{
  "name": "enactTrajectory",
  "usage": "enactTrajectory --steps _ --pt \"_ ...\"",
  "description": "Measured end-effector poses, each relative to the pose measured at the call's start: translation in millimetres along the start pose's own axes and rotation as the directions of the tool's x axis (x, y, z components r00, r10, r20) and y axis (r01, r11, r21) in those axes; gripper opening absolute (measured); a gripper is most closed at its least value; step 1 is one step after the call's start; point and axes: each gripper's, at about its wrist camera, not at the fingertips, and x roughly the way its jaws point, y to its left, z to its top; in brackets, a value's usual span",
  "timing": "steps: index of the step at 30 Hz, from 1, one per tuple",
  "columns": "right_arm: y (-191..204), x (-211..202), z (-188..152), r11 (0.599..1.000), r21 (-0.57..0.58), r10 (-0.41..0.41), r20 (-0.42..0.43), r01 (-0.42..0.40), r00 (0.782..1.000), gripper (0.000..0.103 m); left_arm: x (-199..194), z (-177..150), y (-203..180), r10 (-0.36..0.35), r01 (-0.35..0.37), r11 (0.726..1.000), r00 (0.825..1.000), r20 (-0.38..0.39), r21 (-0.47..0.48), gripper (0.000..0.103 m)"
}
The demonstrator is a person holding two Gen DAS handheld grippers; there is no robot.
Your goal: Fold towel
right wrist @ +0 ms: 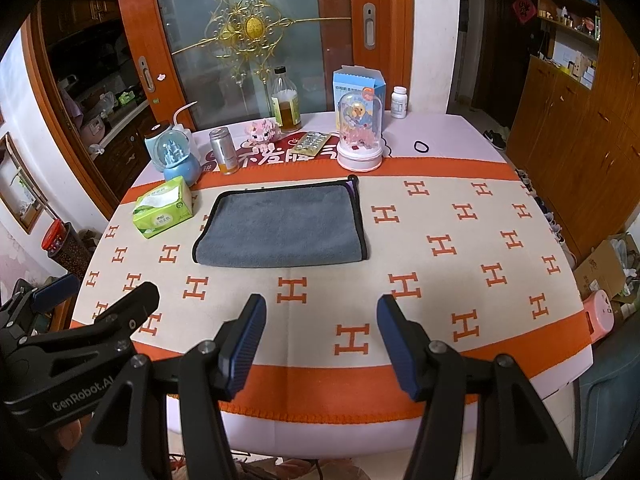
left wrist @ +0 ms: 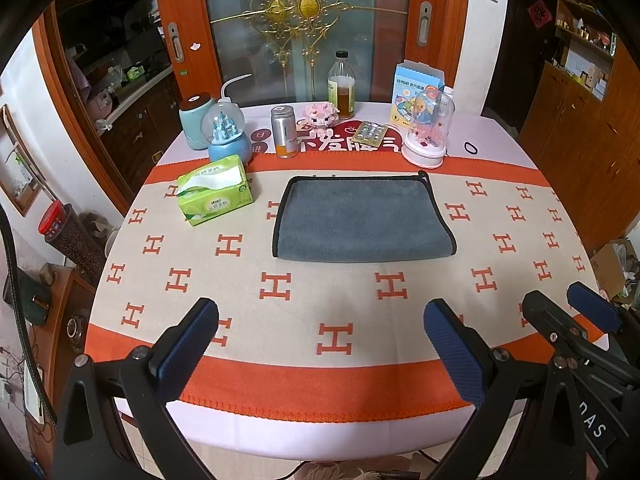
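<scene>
A grey towel (left wrist: 362, 220) with a black border lies folded flat on the patterned tablecloth (left wrist: 280, 320), in the middle of the table; it also shows in the right wrist view (right wrist: 282, 226). My left gripper (left wrist: 320, 344) is open and empty, held above the table's near edge, well short of the towel. My right gripper (right wrist: 320, 340) is open and empty, also near the front edge. The right gripper shows at the right of the left wrist view (left wrist: 560, 312), and the left gripper at the left of the right wrist view (right wrist: 96, 296).
A green tissue pack (left wrist: 216, 194) lies left of the towel. Behind it stand a snow globe (left wrist: 228, 136), a silver can (left wrist: 284, 132), a bottle (left wrist: 342, 86), a pill blister (left wrist: 370, 133), a domed toy (left wrist: 428, 132) and a blue box (left wrist: 416, 88). A black hair tie (left wrist: 472, 148) lies at the far right.
</scene>
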Motion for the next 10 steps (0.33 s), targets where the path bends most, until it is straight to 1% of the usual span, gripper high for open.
enactTrajectory --steps 10 --pt "2.7 -3.0 -7.1 1.0 0.002 0.001 -0.009 -0.001 1.0 0.058 8.0 0.9 4.9 -0.002 0.002 1.0 1.0 -0.014 0.001 0.102"
